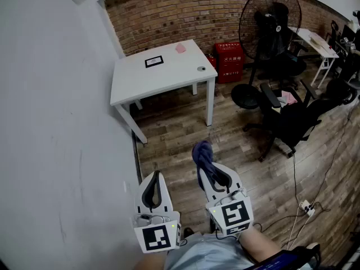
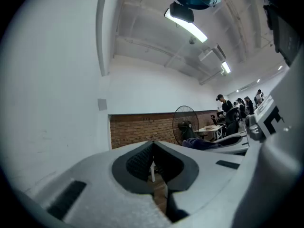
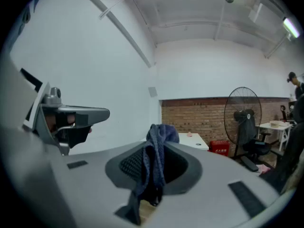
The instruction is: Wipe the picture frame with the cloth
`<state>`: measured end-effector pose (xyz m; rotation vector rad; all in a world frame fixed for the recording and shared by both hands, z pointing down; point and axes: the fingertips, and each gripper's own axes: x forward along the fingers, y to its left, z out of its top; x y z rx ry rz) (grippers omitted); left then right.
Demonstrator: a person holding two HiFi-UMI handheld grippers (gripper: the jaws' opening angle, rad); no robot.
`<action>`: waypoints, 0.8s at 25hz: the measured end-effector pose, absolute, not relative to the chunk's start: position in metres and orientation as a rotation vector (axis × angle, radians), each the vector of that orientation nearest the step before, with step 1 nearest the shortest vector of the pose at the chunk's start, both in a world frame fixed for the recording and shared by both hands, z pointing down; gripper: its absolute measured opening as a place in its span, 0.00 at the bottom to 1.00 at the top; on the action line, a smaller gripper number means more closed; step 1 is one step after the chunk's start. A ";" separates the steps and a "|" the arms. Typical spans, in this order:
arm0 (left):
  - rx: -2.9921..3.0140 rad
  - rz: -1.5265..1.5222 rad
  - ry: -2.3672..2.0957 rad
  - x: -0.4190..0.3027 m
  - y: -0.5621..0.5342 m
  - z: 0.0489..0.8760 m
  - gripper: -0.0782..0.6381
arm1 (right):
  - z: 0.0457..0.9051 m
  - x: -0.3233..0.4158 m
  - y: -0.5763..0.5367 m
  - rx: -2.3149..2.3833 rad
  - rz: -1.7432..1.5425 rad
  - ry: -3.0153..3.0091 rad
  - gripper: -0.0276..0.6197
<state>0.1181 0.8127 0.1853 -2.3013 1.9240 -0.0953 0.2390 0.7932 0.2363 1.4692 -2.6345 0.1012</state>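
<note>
A small black picture frame lies flat on the white table far ahead of both grippers. My right gripper is shut on a blue-purple cloth, which bunches above its tips and hangs between the jaws. My left gripper is held beside it at the lower left with its jaws shut and nothing between them. Both grippers hover over the wooden floor, well short of the table.
A pink object and a small round item also sit on the table. A red crate, a standing fan and black office chairs stand to the right. A white wall runs along the left. Cables and a power strip lie on the floor.
</note>
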 end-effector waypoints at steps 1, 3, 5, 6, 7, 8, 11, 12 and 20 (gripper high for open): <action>-2.300 -0.094 1.923 0.122 0.810 0.186 0.12 | 0.237 0.242 0.791 1.467 0.097 -2.635 0.16; -2.299 -0.091 1.920 0.130 0.806 0.187 0.12 | 0.239 0.250 0.787 1.464 0.091 -2.635 0.16; -2.300 -0.095 1.919 0.139 0.802 0.190 0.12 | 0.242 0.260 0.783 1.470 0.083 -2.630 0.16; -2.302 -0.100 1.920 0.144 0.800 0.192 0.12 | 0.243 0.265 0.781 1.477 0.081 -2.625 0.16; -2.303 -0.106 1.923 0.149 0.798 0.194 0.12 | 0.245 0.271 0.779 1.482 0.083 -2.620 0.16; -2.304 -0.112 1.925 0.154 0.796 0.196 0.12 | 0.247 0.275 0.776 1.482 0.087 -2.617 0.17; -2.300 -0.128 1.939 0.168 0.790 0.201 0.12 | 0.253 0.288 0.768 1.461 0.091 -2.620 0.17; -2.296 -0.131 1.946 0.171 0.788 0.203 0.12 | 0.255 0.291 0.765 1.452 0.092 -2.624 0.17; -2.270 -0.176 1.997 0.179 0.772 0.219 0.12 | 0.269 0.302 0.738 1.419 0.140 -2.633 0.17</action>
